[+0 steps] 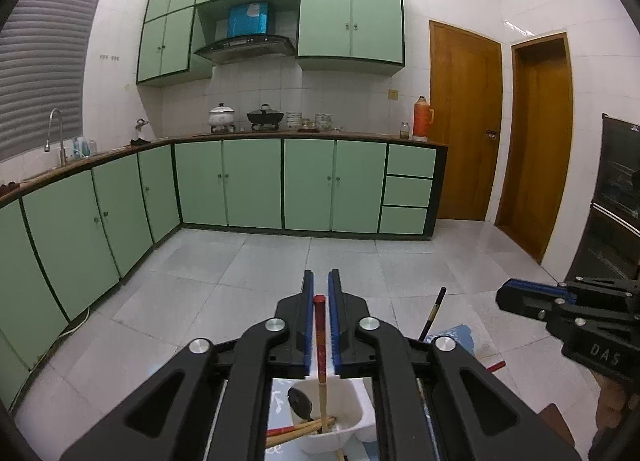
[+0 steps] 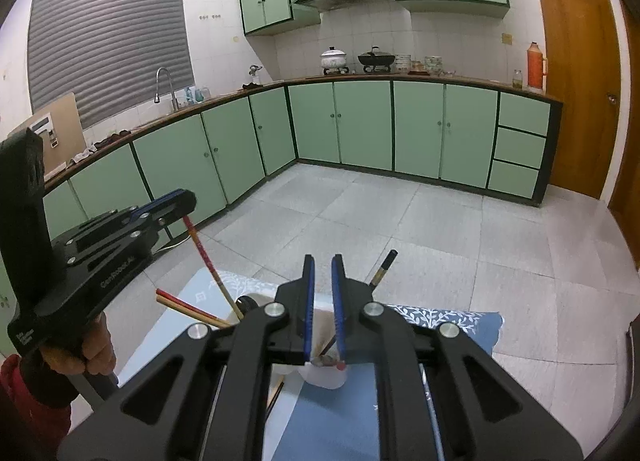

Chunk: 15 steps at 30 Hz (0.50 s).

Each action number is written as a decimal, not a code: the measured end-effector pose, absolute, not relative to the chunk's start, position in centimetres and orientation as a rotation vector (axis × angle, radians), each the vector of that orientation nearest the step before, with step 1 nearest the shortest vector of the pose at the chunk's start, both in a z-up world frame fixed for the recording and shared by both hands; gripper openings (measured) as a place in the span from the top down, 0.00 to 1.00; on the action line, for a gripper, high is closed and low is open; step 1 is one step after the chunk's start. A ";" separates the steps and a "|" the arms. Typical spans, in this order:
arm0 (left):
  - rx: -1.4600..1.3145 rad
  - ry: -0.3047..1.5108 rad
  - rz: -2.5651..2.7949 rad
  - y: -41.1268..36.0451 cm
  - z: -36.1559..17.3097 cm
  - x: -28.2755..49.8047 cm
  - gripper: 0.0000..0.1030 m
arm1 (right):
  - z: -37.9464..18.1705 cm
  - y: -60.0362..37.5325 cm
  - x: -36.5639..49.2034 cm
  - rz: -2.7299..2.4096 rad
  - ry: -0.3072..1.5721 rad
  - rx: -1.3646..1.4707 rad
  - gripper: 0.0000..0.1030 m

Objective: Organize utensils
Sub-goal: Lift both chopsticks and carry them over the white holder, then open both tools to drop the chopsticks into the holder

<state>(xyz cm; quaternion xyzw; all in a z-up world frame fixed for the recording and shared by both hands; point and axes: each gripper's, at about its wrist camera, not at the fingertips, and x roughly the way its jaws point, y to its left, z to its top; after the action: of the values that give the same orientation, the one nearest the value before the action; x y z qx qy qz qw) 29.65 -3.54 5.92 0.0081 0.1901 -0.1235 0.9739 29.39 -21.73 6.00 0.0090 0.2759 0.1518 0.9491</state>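
Observation:
My left gripper [image 1: 320,281] is shut on a red-topped chopstick [image 1: 320,345], which stands upright with its lower end inside a white utensil holder [image 1: 344,421]. The holder also contains more chopsticks and a dark spoon [image 1: 300,403]. In the right wrist view the left gripper [image 2: 176,201] holds that chopstick [image 2: 204,257] above the holder. My right gripper [image 2: 322,265] is open and empty, hovering over the white holder [image 2: 324,377]. A dark chopstick [image 2: 384,267] leans out behind it.
A blue cloth with a white leaf pattern [image 2: 440,325] covers the table under the holder. Green kitchen cabinets [image 1: 256,185] and a tiled floor [image 1: 280,261] lie beyond. Wooden doors [image 1: 464,121] stand at the right.

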 end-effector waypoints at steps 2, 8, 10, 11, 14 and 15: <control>0.016 0.370 -0.243 -3.2 6.4 28.9 0.80 | 6.4 -22.0 28.7 0.301 0.546 0.021 0.84; -0.003 0.329 -0.224 -2.0 8.1 25.1 0.48 | 7.9 -23.6 24.6 0.251 0.457 0.033 0.49; -0.004 0.314 -0.219 -1.7 8.2 23.7 0.40 | 7.9 -24.3 22.9 0.230 0.428 0.049 0.34; -0.006 0.302 -0.214 -1.4 8.1 22.3 0.35 | 7.8 -24.6 21.8 0.216 0.413 0.057 0.28; -0.006 0.294 -0.211 -0.9 7.3 19.4 0.24 | 6.8 -25.6 19.2 0.180 0.384 0.068 0.12; -0.001 0.296 -0.211 -0.8 7.0 18.8 0.23 | 6.2 -25.8 18.1 0.163 0.378 0.074 0.11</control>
<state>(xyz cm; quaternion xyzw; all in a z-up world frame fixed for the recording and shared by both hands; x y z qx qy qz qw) 18.76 -0.80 7.01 -0.0007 0.1471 -0.1050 0.9835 18.05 -25.81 6.16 0.0367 0.1877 0.0811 0.9782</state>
